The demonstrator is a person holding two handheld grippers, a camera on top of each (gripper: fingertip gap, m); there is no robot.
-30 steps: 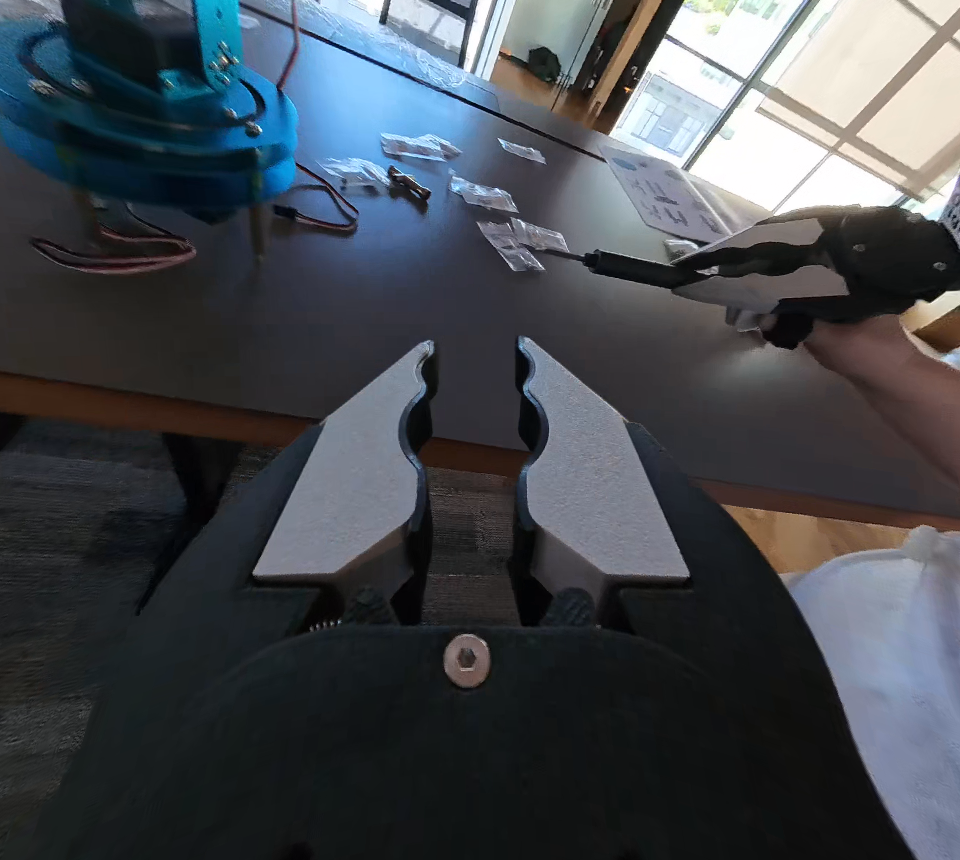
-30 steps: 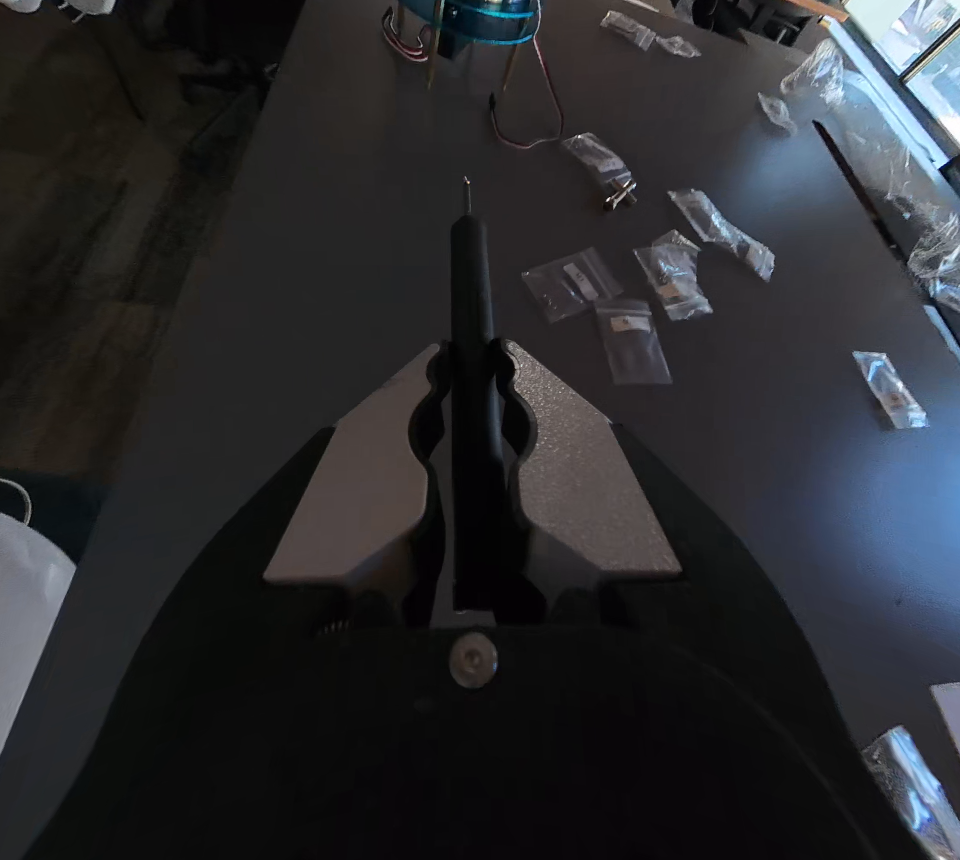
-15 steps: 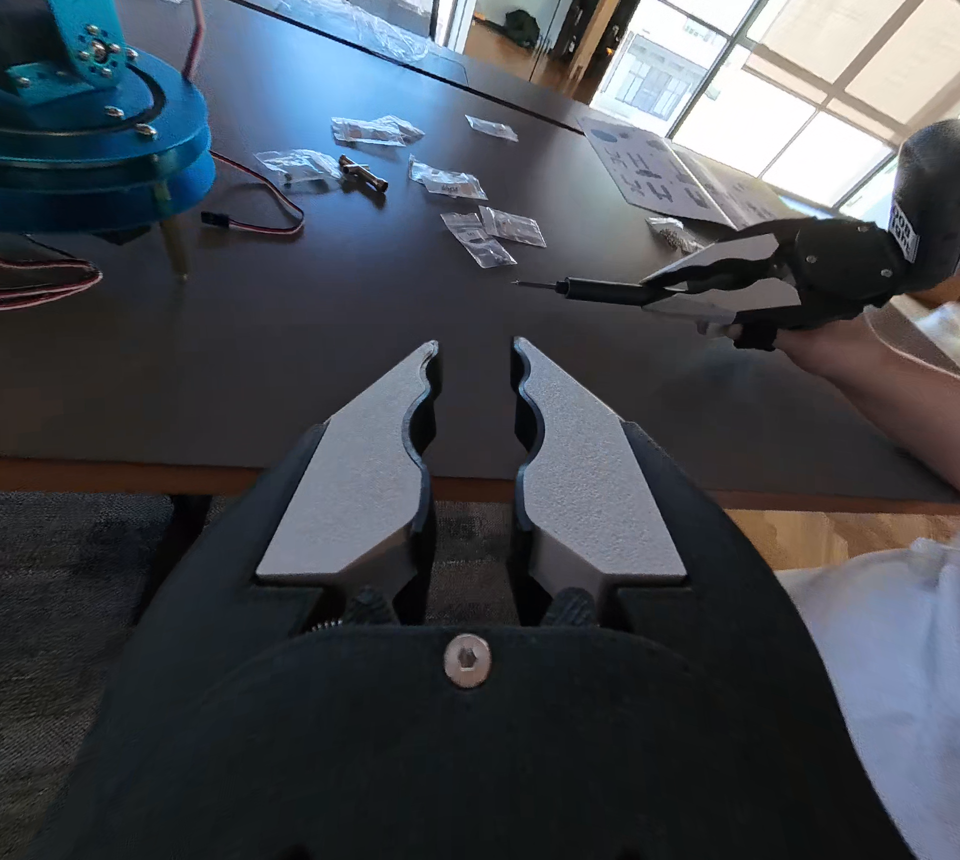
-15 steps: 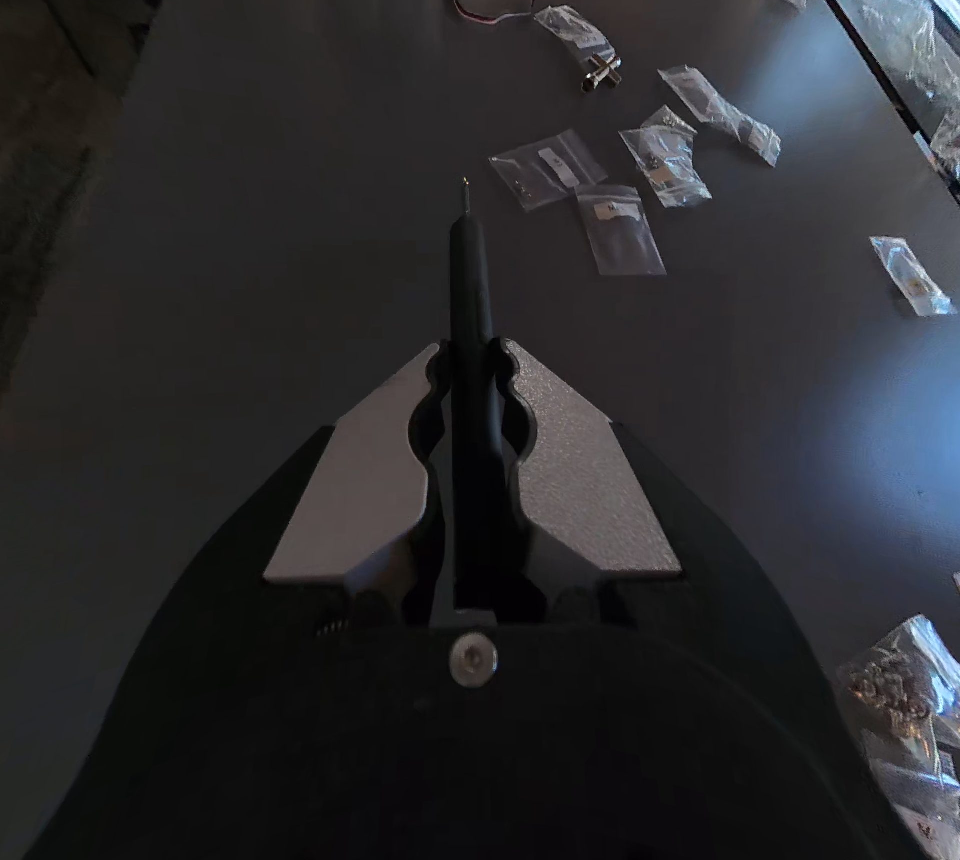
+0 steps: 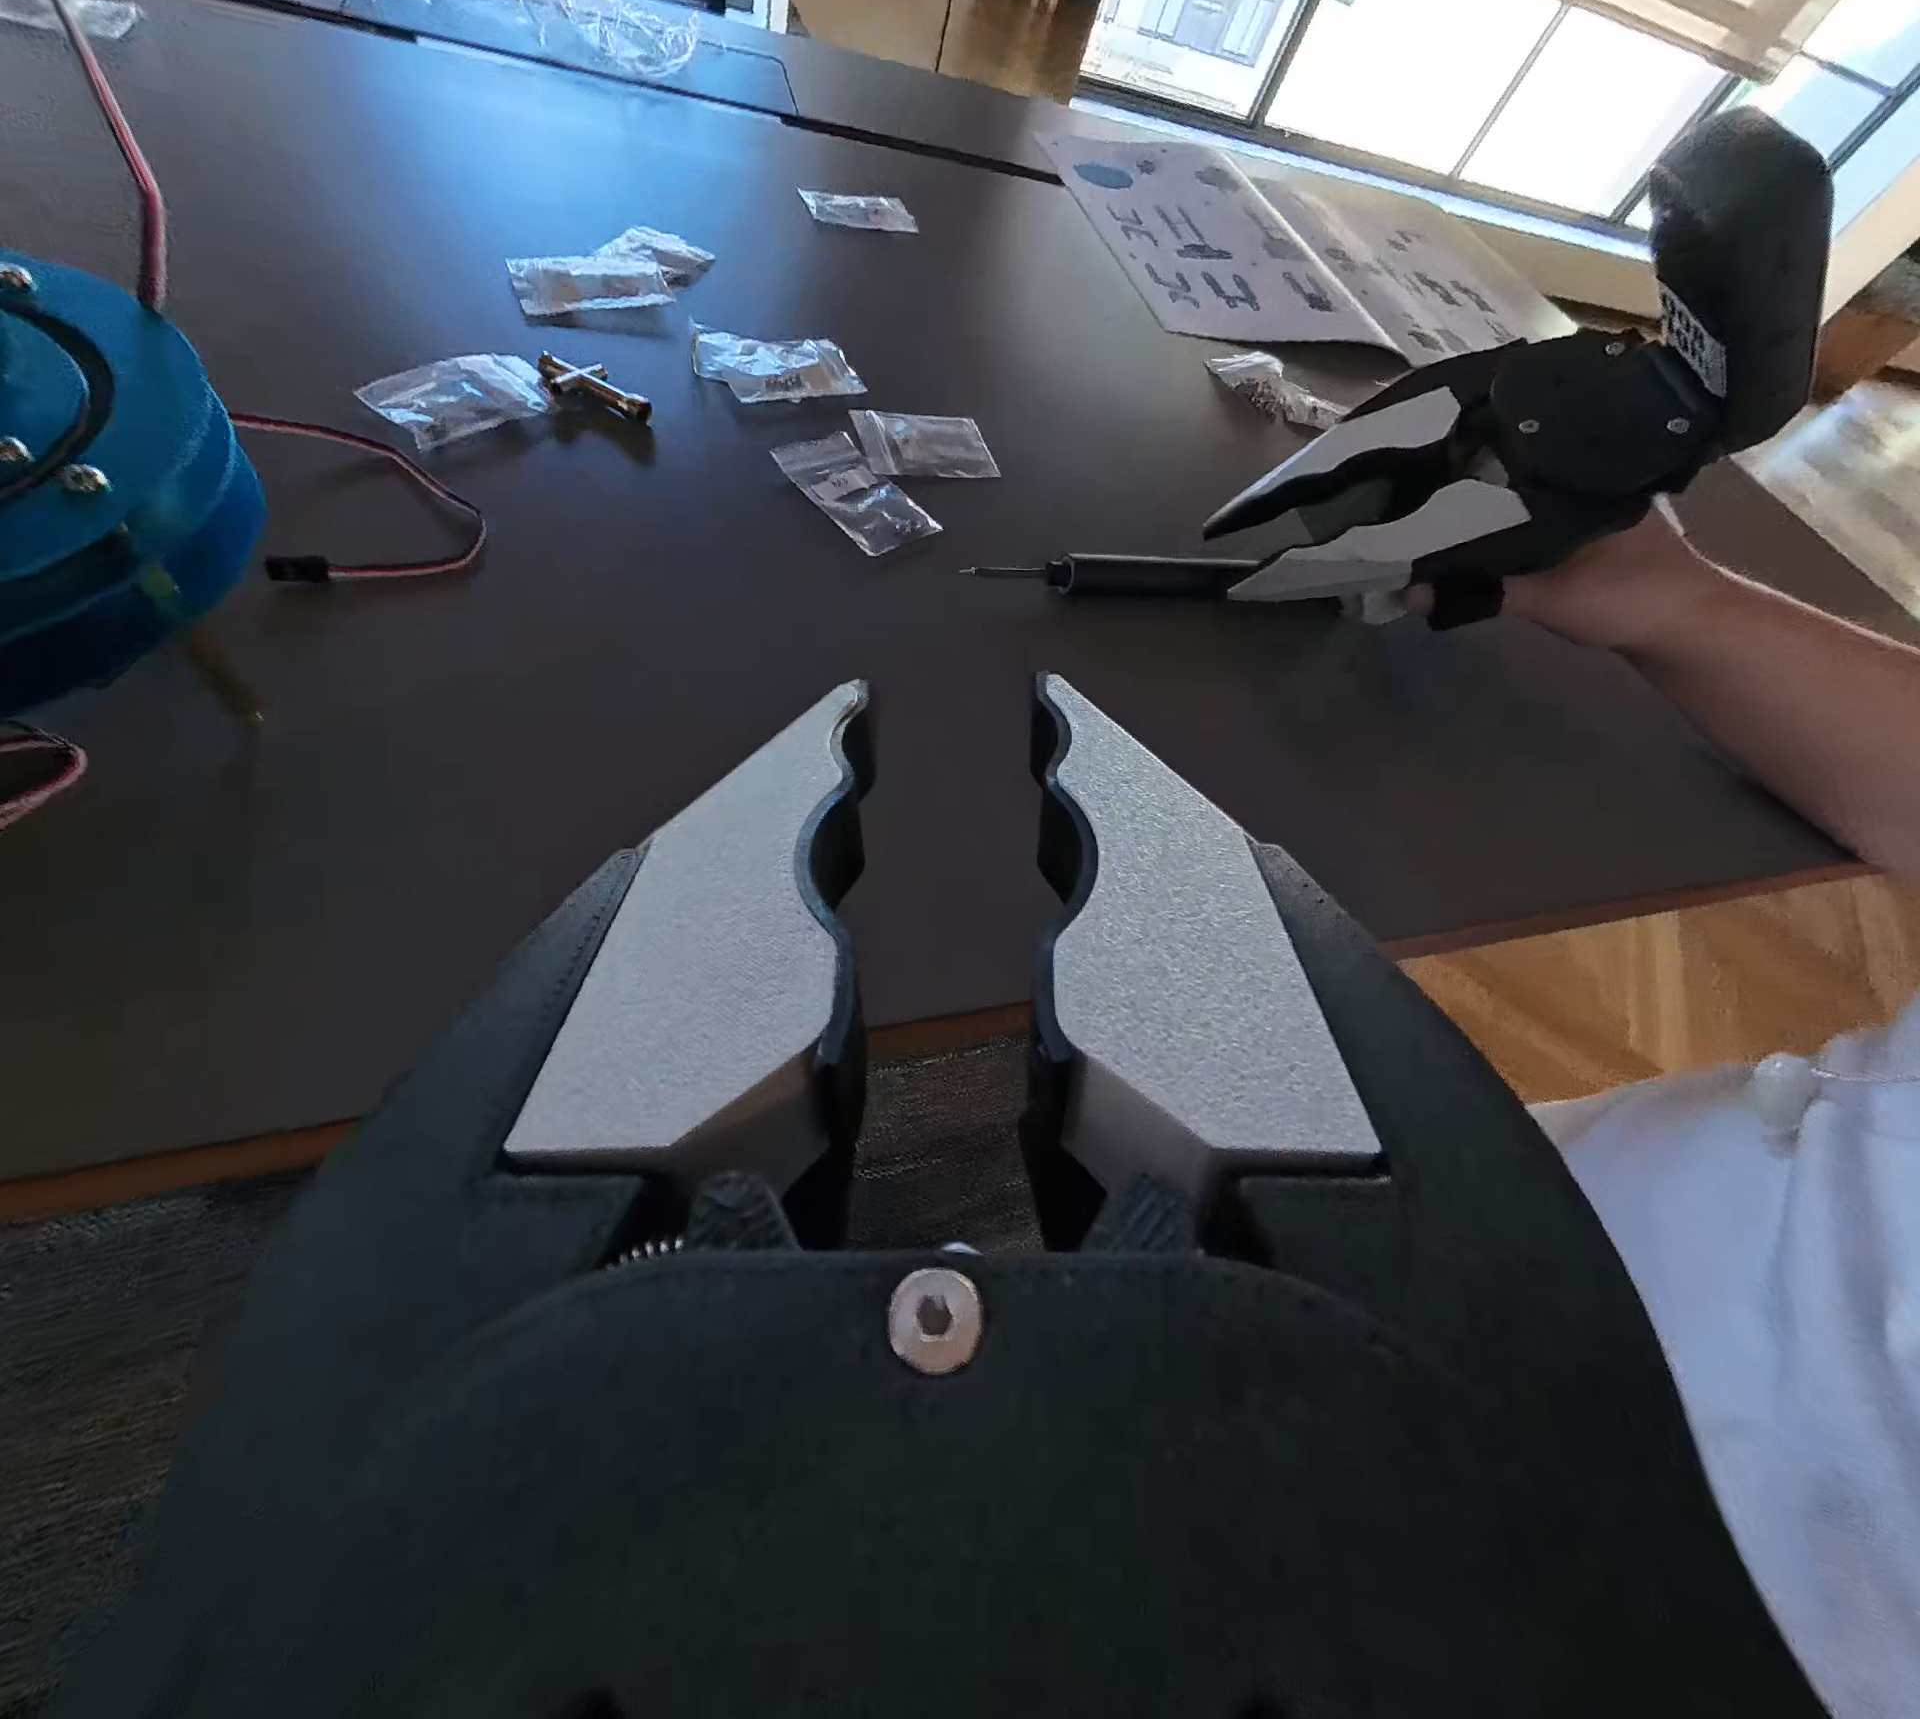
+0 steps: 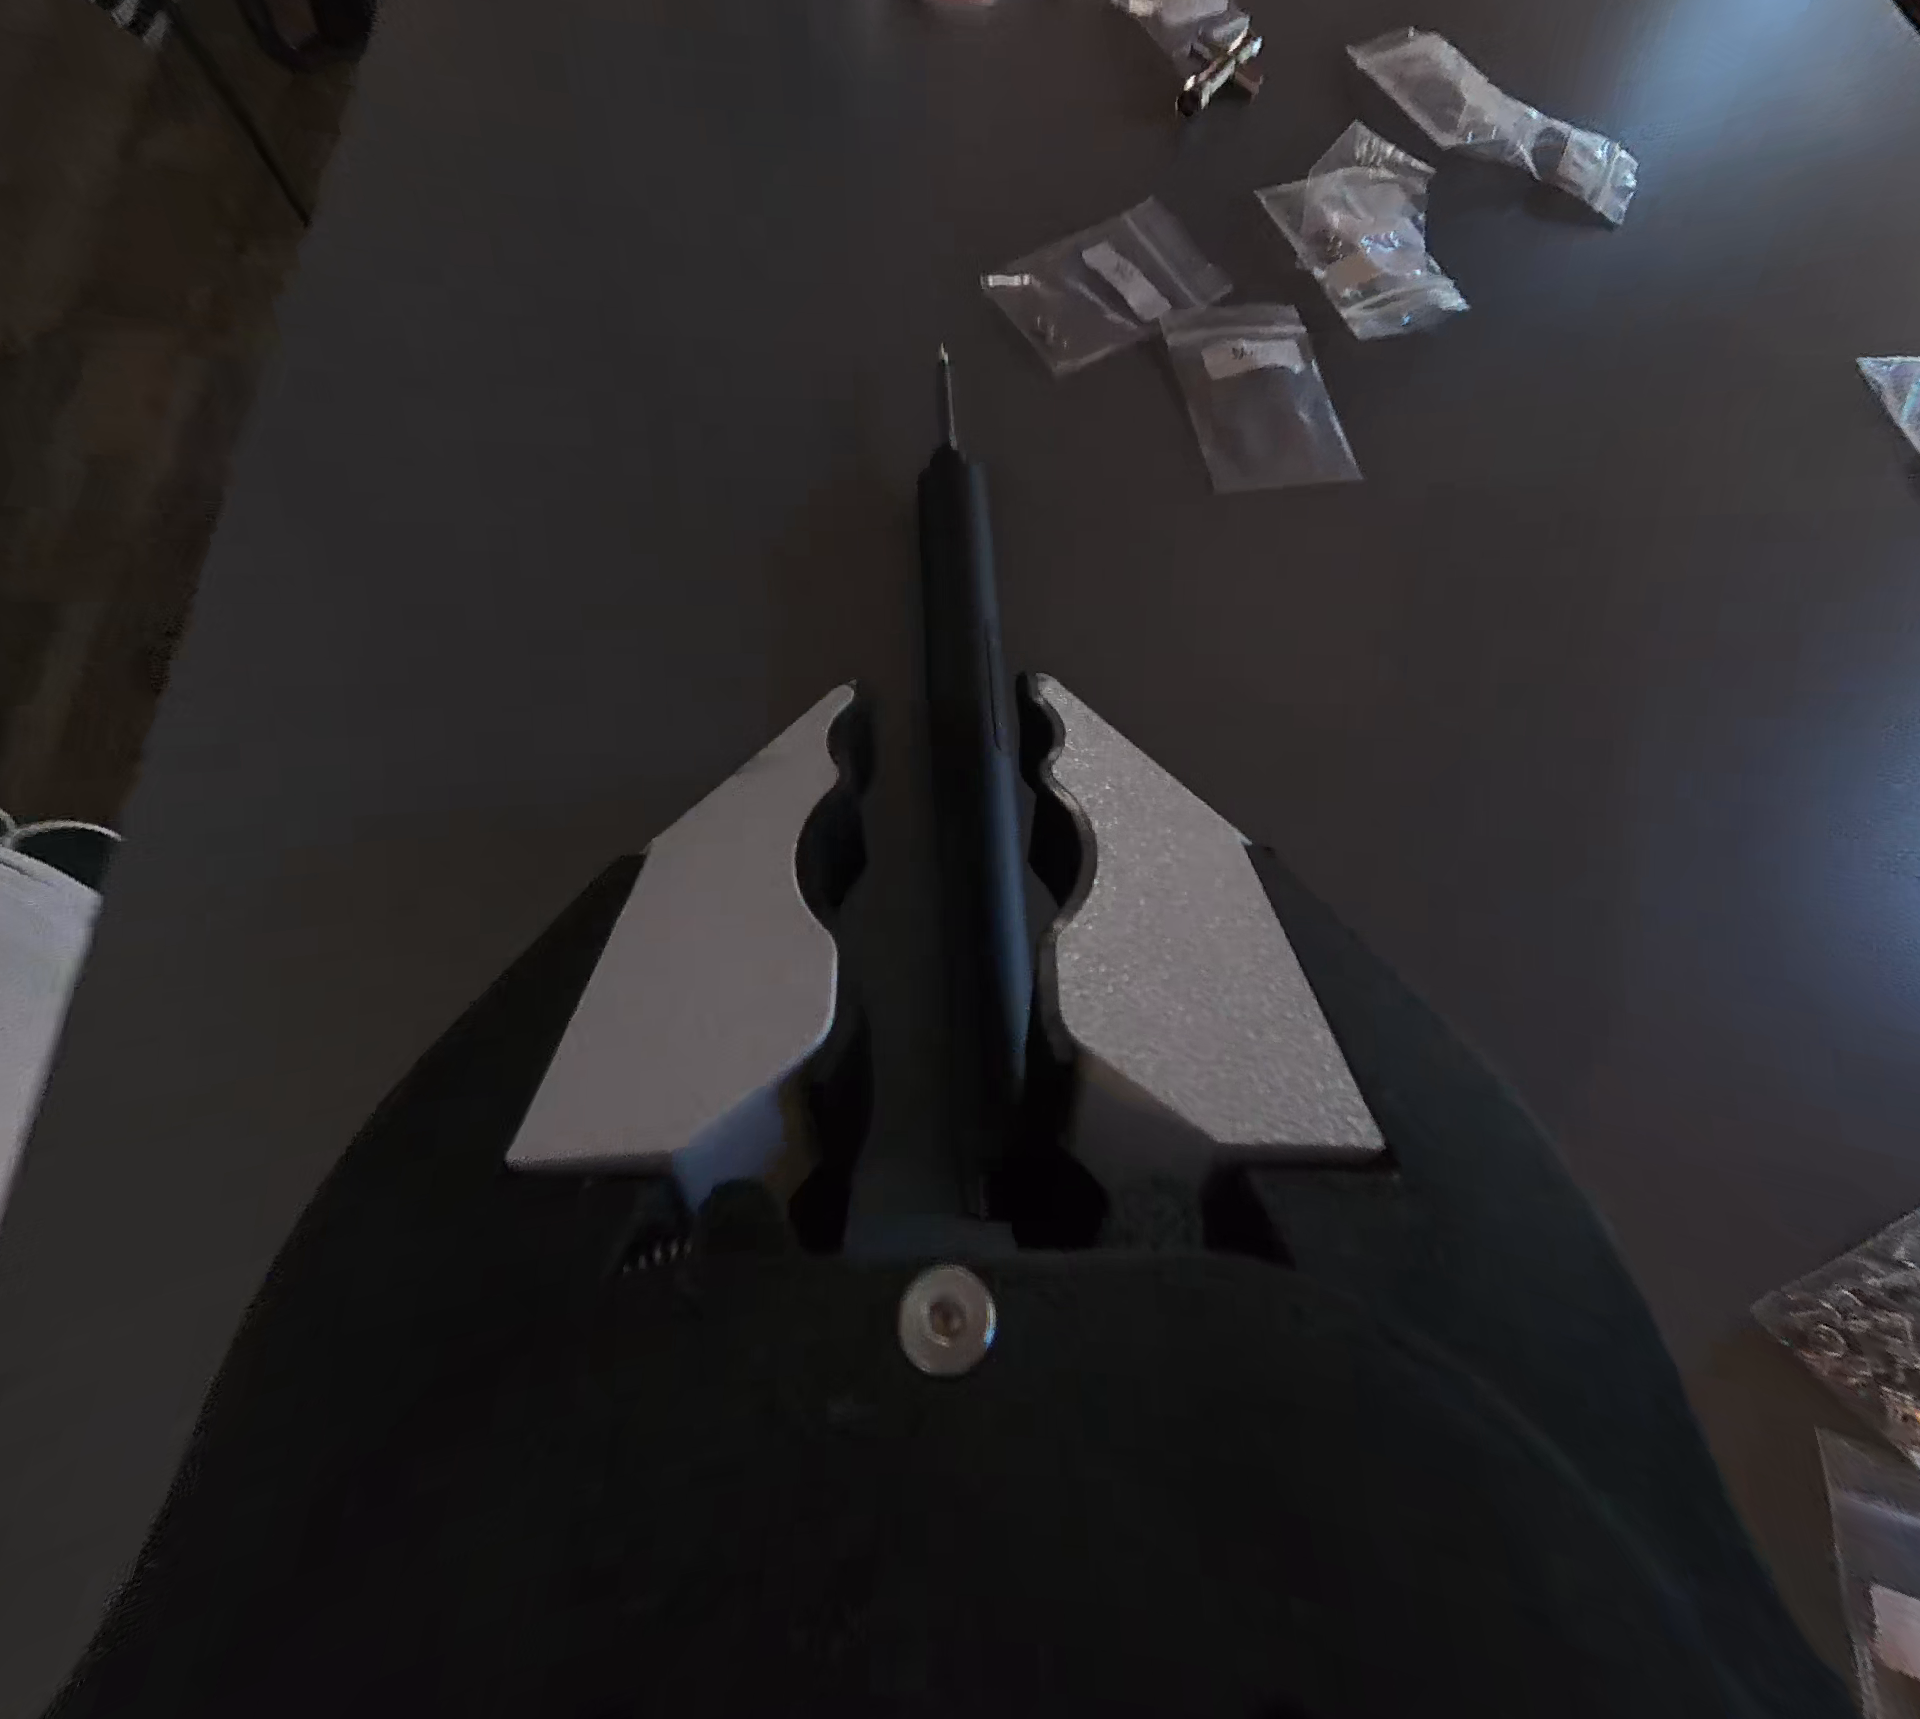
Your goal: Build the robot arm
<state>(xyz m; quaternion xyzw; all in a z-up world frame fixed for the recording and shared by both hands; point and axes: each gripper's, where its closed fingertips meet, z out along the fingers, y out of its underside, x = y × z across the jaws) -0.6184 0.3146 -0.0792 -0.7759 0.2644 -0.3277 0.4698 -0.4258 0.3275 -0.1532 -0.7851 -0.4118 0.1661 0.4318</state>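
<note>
My right gripper (image 6: 940, 687) is open, its jaws apart on either side of a slim black screwdriver (image 6: 961, 609) that lies on the dark table (image 6: 520, 526), tip pointing away. In the left wrist view the right gripper (image 5: 1226, 563) is low over the table at the right, with the screwdriver (image 5: 1143, 576) lying flat beside its lower finger. My left gripper (image 5: 951, 698) is open and empty over the table's front edge, nearest the bare tabletop (image 5: 623, 734).
A blue round metal base (image 5: 104, 506) on thin legs stands at the left, with a red-and-white cable (image 5: 416, 563) trailing. Several small clear parts bags (image 5: 852, 490) and a cross wrench (image 5: 592, 383) lie mid-table. A printed sheet (image 5: 1299, 267) lies far right. Across from one pair of fingers to the other is roughly 20 centimetres.
My right gripper has come down to the table and opened, letting go of the screwdriver, which now lies on the surface. The left view has swung right; the blue base has slid to the left edge.
</note>
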